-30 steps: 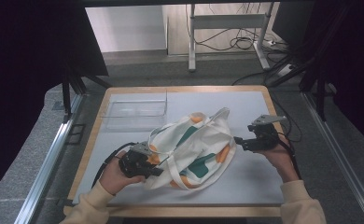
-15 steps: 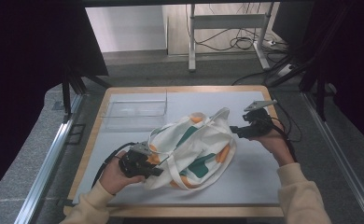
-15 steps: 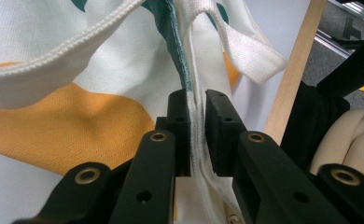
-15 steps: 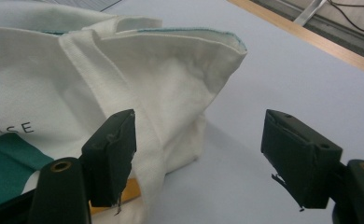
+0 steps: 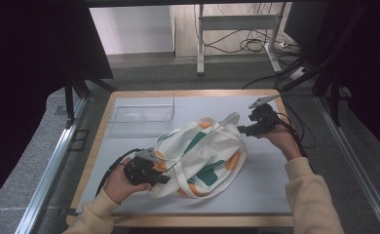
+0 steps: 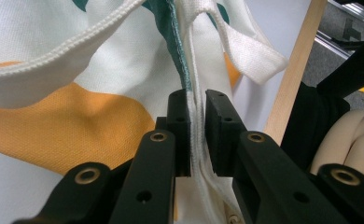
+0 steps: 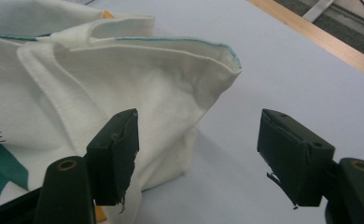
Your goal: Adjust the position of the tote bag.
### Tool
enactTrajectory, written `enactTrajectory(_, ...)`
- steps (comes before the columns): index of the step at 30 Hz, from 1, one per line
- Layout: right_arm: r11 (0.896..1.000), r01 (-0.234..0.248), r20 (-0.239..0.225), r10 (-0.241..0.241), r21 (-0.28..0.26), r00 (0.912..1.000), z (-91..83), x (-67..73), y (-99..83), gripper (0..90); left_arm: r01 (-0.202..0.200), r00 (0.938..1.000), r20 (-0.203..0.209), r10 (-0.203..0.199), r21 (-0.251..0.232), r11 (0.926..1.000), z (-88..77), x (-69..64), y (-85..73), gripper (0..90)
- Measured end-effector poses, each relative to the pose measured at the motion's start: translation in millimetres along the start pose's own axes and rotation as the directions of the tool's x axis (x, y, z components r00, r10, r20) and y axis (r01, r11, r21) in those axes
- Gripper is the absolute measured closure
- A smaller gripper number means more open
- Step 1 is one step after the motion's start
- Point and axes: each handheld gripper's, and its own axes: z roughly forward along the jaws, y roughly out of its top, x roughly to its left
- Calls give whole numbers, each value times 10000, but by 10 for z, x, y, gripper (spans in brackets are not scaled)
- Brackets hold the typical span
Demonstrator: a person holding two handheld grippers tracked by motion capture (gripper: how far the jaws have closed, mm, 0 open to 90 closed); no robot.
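A white cloth tote bag (image 5: 205, 148) with orange and teal patches lies crumpled in the middle of the grey mat (image 5: 271, 175). My left gripper (image 5: 164, 178) sits at the bag's near left side. In the left gripper view my left gripper (image 6: 197, 135) is shut on a folded white seam of the bag (image 6: 101, 84). My right gripper (image 5: 242, 129) hovers at the bag's far right corner, open. Its jaws have just been closing. In the right gripper view my right gripper (image 7: 196, 140) has the bag's corner (image 7: 124, 88) beside one jaw, with bare mat in the gap.
A clear shallow plastic tray (image 5: 142, 114) stands on the mat's far left. A wooden frame (image 5: 188, 92) borders the mat. Black cables trail from both grippers. Metal rails (image 5: 51, 170) run along both sides of the table.
My right gripper has moved away from the person and slightly left, toward the bag's far corner. The left gripper and the bag have stayed put.
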Motion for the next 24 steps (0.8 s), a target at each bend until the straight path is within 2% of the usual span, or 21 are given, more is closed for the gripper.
enactTrajectory(5,9999,-54,-146,56,152,9999,77,-56,67,285,-20,10000,5,20,16,10000,2,1,0,817)
enactTrajectory(14,9988,299,-178,-293,384,9994,198,-107,183,305,-13,10000,18,13,19,10000,-2,4,0,817)
enactTrajectory(22,9916,739,-385,-702,1058,9968,393,-141,346,324,-20,10000,13,20,12,10000,-2,5,-2,816)
enactTrajectory(24,9917,780,-410,-741,1022,9964,409,-148,358,326,-20,10000,25,20,-35,10000,1,8,-6,816)
